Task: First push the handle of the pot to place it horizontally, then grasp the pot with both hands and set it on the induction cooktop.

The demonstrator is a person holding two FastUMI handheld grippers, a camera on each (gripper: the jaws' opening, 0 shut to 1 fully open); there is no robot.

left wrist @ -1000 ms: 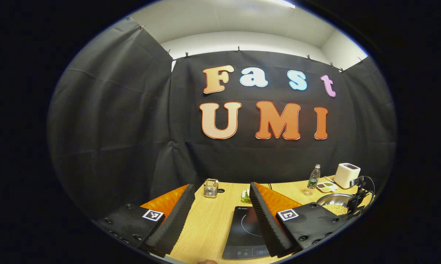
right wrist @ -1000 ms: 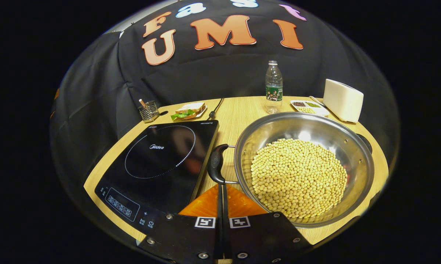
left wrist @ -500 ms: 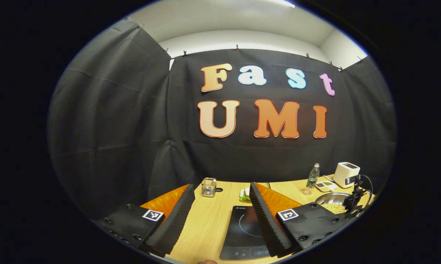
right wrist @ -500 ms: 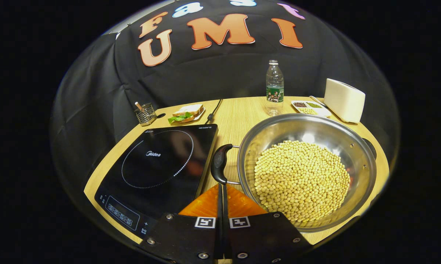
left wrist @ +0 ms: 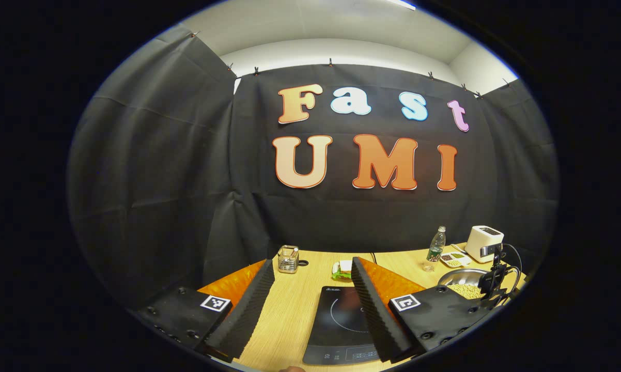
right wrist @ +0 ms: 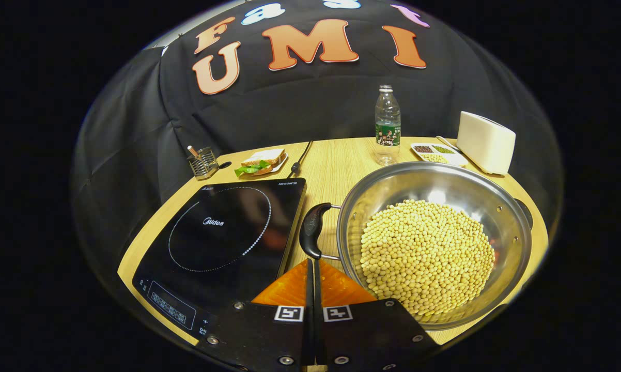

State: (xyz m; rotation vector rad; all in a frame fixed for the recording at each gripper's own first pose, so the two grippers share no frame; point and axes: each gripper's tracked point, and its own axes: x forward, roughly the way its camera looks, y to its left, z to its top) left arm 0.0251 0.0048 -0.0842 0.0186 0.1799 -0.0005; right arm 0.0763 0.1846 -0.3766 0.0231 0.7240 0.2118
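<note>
1. Right gripper (right wrist: 313, 264) is sitting low over the wooden table (right wrist: 336, 160), its two fingers pressed together with nothing between them, tips right at the near end of the pot's black left handle (right wrist: 311, 236); can't tell if they are touching it.
2. The steel pot (right wrist: 501, 206), loaded with soybeans (right wrist: 427, 253), is resting on the table just right of the induction cooktop (right wrist: 222, 232), not on it. A narrow strip of bare wood is showing between cooktop edge and pot wall, and the handle is lying in that strip.
3. Pot's far-right handle (right wrist: 523, 212) is nearing the table's right edge.
4. Behind the pot: water bottle (right wrist: 387, 126), divided dish of beans (right wrist: 437, 152), white toaster (right wrist: 486, 142), all near the back edge.
5. Back left: wire utensil holder (right wrist: 203, 161), sandwich on a plate (right wrist: 261, 161), a cable (right wrist: 299, 157).
6. Left gripper (left wrist: 313, 294) is hovering with fingers spread wide, gripping nothing, above the cooktop's (left wrist: 341, 325) left front; open wood is lying between its fingers.
7. In the left gripper view the pot (left wrist: 463, 281) is well off to the right, with the other gripper's rig (left wrist: 496, 274) at its near side.
</note>
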